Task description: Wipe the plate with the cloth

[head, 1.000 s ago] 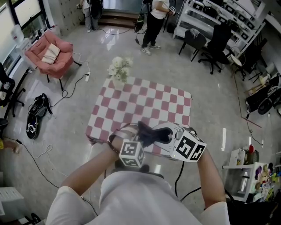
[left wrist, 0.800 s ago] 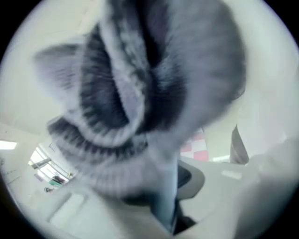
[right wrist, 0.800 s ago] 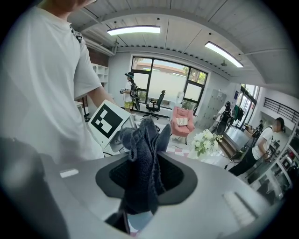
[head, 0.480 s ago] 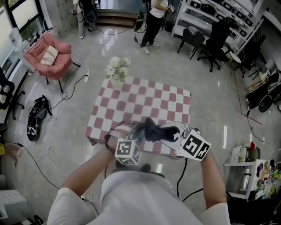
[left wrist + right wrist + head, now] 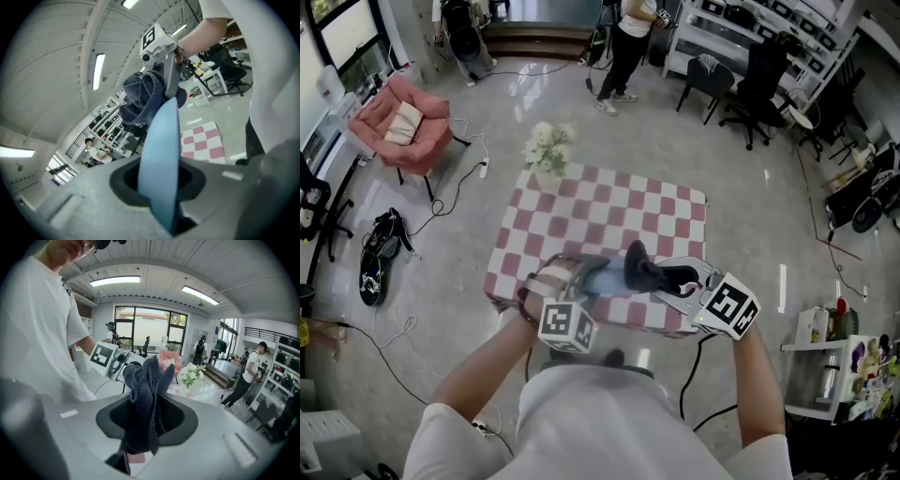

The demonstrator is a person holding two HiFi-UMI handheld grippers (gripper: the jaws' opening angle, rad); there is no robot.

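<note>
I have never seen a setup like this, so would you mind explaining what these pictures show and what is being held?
There is no robot here: a person holds a hand tool with two jaws in each hand. One picture looks down from a camera on the person's head; the other two come from cameras riding on each tool. The left gripper is shut on a blue plate, the right gripper on a dark cloth, both held above a checkered table with white flowers at its far corner.
</note>
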